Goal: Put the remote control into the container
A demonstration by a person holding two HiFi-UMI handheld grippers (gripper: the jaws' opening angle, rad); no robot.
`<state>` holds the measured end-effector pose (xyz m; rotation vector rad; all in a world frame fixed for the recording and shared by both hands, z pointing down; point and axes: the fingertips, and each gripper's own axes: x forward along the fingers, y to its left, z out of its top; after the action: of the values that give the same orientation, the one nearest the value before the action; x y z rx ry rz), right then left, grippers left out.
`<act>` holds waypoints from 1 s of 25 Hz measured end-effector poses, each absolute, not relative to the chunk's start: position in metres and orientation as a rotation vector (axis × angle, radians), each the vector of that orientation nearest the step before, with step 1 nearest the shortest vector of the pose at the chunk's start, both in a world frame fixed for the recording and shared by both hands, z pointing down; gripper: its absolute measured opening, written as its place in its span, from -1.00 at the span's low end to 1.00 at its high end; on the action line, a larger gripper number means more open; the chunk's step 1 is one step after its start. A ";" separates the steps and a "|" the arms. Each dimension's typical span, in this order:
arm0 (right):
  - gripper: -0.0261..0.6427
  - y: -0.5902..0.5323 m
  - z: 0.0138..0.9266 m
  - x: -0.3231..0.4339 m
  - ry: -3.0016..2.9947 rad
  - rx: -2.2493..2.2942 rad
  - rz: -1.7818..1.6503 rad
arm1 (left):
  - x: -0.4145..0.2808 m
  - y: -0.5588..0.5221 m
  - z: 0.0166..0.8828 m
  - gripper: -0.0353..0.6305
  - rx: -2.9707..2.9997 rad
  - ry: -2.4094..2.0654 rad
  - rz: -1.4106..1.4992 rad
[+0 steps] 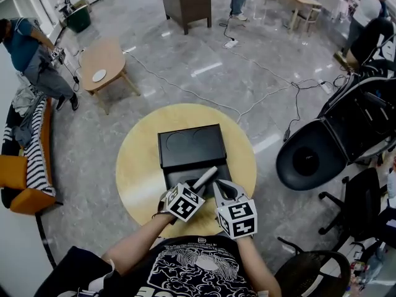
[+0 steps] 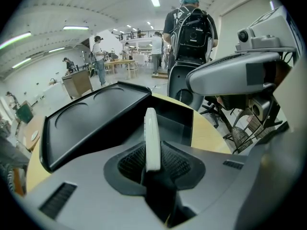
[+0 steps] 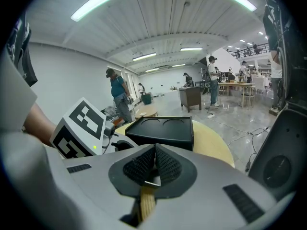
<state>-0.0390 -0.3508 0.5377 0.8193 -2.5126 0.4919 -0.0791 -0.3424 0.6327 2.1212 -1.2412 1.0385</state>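
Observation:
A slim white remote control point(image 1: 205, 178) stands gripped edge-on in my left gripper point(image 1: 197, 187), which is shut on its lower end. In the left gripper view the remote point(image 2: 152, 138) points out over the open box of the black container point(image 2: 175, 121), whose lid point(image 2: 91, 121) leans back behind it. The container point(image 1: 179, 173) sits in the middle of the round wooden table point(image 1: 136, 172). Just right of the left gripper, my right gripper point(image 1: 224, 188) is shut with nothing in it; in its own view its jaws point(image 3: 154, 164) meet, with the container point(image 3: 165, 131) ahead.
Black office chairs point(image 1: 309, 159) stand close to the table's right side. A small wooden table point(image 1: 102, 64), an orange sofa point(image 1: 25, 178) and a person point(image 1: 31, 51) are at the left. Cables point(image 1: 185, 91) run across the floor beyond the table.

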 end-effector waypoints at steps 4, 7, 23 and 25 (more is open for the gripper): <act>-0.85 -0.351 0.538 -0.042 -2.515 0.819 0.491 | -0.083 -0.344 0.635 -0.59 2.114 -1.229 1.027; -0.85 -0.351 0.537 -0.044 -2.516 0.819 0.492 | -0.085 -0.344 0.635 -0.59 2.110 -1.229 1.034; -0.85 -0.337 0.532 -0.046 -2.512 0.830 0.490 | -0.083 -0.334 0.616 -0.52 2.153 -1.212 0.974; -0.85 -0.334 0.531 -0.046 -2.512 0.831 0.490 | -0.084 -0.332 0.612 -0.52 2.156 -1.223 0.961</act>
<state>-0.0463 -0.3338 0.5314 0.8310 -2.5118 0.4905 -0.0839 -0.3320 0.6122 2.1564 -1.2232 0.9608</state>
